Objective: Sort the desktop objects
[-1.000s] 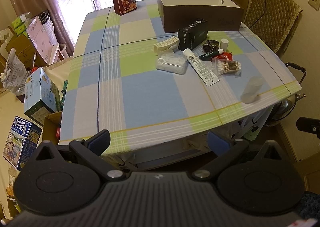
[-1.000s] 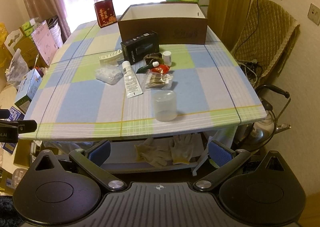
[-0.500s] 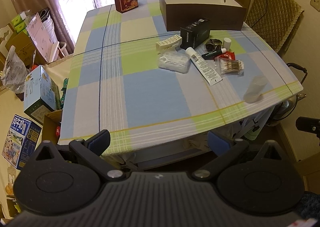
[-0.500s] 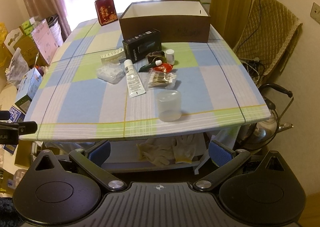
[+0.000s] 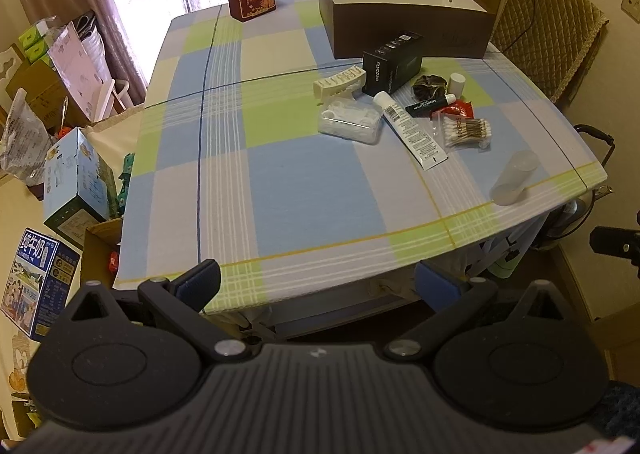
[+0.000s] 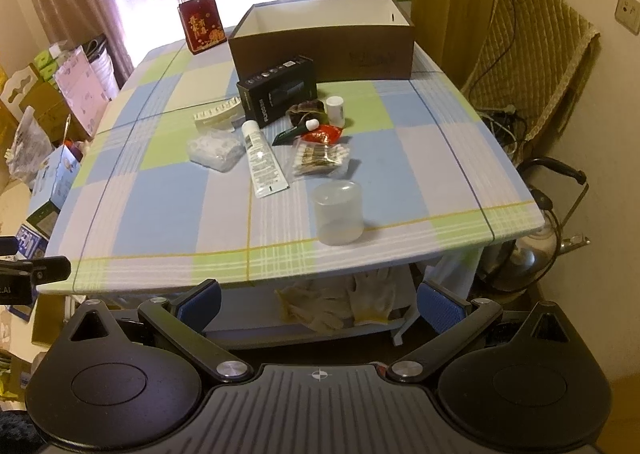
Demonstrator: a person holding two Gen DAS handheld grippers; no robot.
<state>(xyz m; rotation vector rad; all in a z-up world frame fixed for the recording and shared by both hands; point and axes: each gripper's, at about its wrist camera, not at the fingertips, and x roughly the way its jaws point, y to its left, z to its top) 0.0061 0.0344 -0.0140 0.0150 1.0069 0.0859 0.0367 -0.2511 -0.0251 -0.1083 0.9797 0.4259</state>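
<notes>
Both tools wide open and empty, short of the near edge of the checked blue, green and white tablecloth (image 6: 152, 189): left gripper (image 5: 318, 288) at the bottom of the left view, right gripper (image 6: 319, 300) at the bottom of the right view. Nothing sorted yet, by the look of it. Clutter bunched in the upper middle of the right view: long white squeezable tube (image 6: 262, 151) lying flat, clear packet of cotton swabs (image 6: 320, 159) just beside it, black rectangular carton (image 6: 276, 95) behind, small white capped bottle (image 6: 335, 107) upright, crumpled clear plastic bag (image 6: 214, 151) to the left. Open brown cardboard box with white lining (image 6: 324, 39) at the back, probably the destination. Main risk: frosted translucent plastic cup (image 6: 338, 211), standing alone nearest the front edge, light and likely slippery; easily tipped or pushed off by a finger reaching past for the pile. Second risk: neighbours touching, so closing on the tube likely to drag the swab packet along or topple the bottle.
</notes>
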